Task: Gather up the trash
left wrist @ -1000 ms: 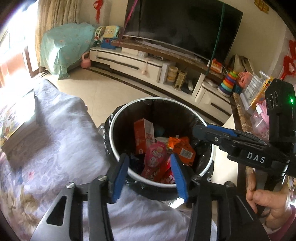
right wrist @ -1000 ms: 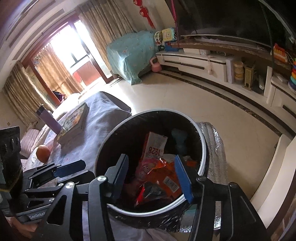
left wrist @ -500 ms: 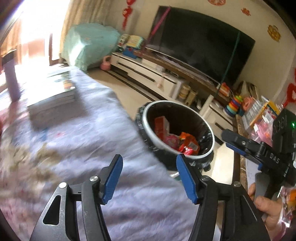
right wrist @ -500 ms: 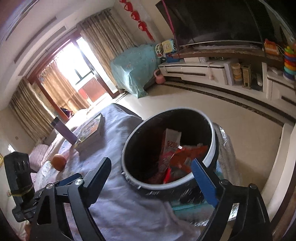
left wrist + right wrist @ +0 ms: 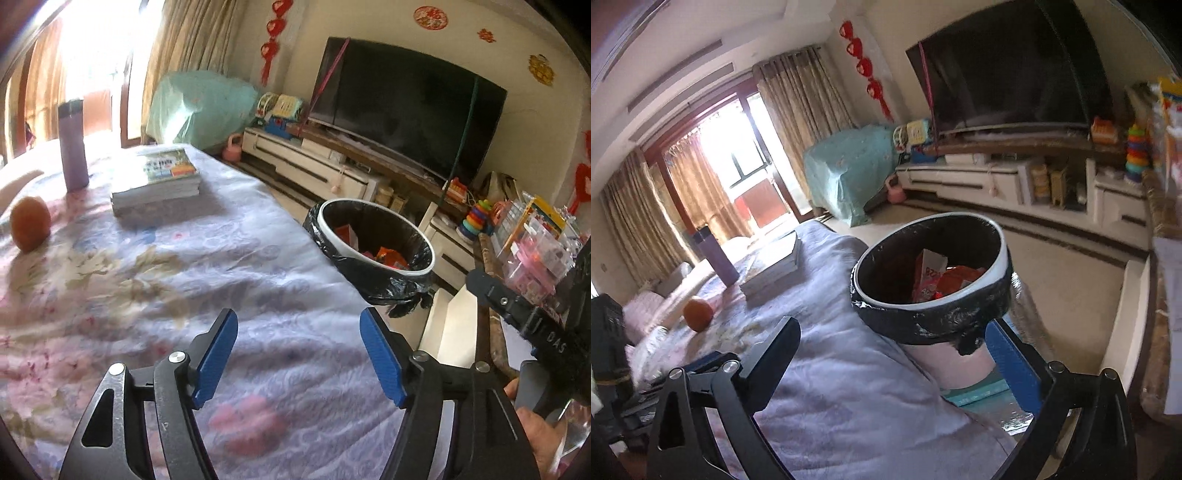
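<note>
A round bin point(image 5: 373, 253) with a white rim and black liner stands beside the table's far corner; it also shows in the right wrist view point(image 5: 932, 291). Red, orange and pink wrappers point(image 5: 388, 256) lie inside it, also seen in the right wrist view point(image 5: 940, 278). My left gripper point(image 5: 299, 354) is open and empty above the flowered tablecloth point(image 5: 166, 266), short of the bin. My right gripper point(image 5: 894, 358) is open wide and empty, low in front of the bin; its body shows in the left wrist view point(image 5: 524, 314).
On the table lie an orange point(image 5: 29, 223), a stack of books point(image 5: 159, 179) and a purple bottle point(image 5: 73, 146). A TV point(image 5: 406, 103) on a white cabinet point(image 5: 325, 171) is behind. Toy boxes point(image 5: 535, 243) crowd a shelf at right.
Both grippers have pulled back and up from over the bin to above the table. The right jaws have opened wider. More of the tablecloth, the books, bottle and orange have come into view.
</note>
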A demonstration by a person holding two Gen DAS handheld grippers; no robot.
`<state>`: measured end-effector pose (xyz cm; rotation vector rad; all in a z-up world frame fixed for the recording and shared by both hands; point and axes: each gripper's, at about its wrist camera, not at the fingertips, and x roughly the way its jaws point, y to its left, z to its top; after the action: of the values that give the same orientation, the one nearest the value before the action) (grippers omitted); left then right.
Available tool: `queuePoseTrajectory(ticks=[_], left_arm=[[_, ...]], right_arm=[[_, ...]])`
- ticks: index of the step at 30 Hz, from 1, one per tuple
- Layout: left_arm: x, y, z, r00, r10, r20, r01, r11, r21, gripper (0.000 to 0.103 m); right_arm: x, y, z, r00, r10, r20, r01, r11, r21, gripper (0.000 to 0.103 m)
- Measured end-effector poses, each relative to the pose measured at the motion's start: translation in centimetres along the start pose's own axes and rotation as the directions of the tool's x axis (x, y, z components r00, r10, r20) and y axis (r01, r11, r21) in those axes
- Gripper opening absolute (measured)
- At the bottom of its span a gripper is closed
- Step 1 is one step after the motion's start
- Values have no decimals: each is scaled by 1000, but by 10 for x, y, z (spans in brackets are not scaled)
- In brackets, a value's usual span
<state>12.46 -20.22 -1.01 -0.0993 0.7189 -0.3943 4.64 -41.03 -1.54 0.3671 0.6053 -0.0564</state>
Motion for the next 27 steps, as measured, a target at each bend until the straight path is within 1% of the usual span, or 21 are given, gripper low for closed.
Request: queuePoseTrajectory(ticks=[3,4,5,6,7,8,9,10,12,17,24,27], left_arm=[[-20,-1,-2,998,3,60,-4,1000,18,75],[-28,-1,-2,997,0,83,-2,1000,19,80],[-39,-2,-2,993,-5,122,3,1000,17,83],[-44,-1,-4,989,-5,148,3,1000,18,85],[-54,-2,-5,982,7,190,-11,1000,21,92],[-60,-2,-8,976,25,218,-31,999,24,102],[-65,-2,-11,969,45,244,-53,998,25,102],[-70,-3,-15,958,84,276,-94,995,22,102],[-73,-4,-21,950,113,292,-127,992,26,102],[-72,-9,-34,932,187,310,-208,977,35,102],[-71,-28,-41,906,242,347,-278,959,56,102],[-69,-25,-40,903,242,354,-277,959,53,102]], right_arm=[[-12,9,0,999,-29,45,31,998,-57,101],[-18,12,2,997,-34,71,40,996,-74,102],[-24,15,4,994,-40,98,49,995,-89,103],[-34,20,7,989,-49,141,65,992,-107,103],[-39,22,8,984,-56,170,76,990,-118,103],[-47,26,10,974,-65,216,95,986,-133,103],[-51,28,10,967,-72,245,110,984,-144,103],[-53,31,9,960,-81,269,126,980,-154,103],[-51,32,6,954,-100,283,151,974,-166,103],[-34,27,-4,961,-113,252,159,973,-168,103],[-30,28,-11,959,-133,250,181,967,-182,103],[-30,27,-13,959,-130,252,178,967,-181,103]])
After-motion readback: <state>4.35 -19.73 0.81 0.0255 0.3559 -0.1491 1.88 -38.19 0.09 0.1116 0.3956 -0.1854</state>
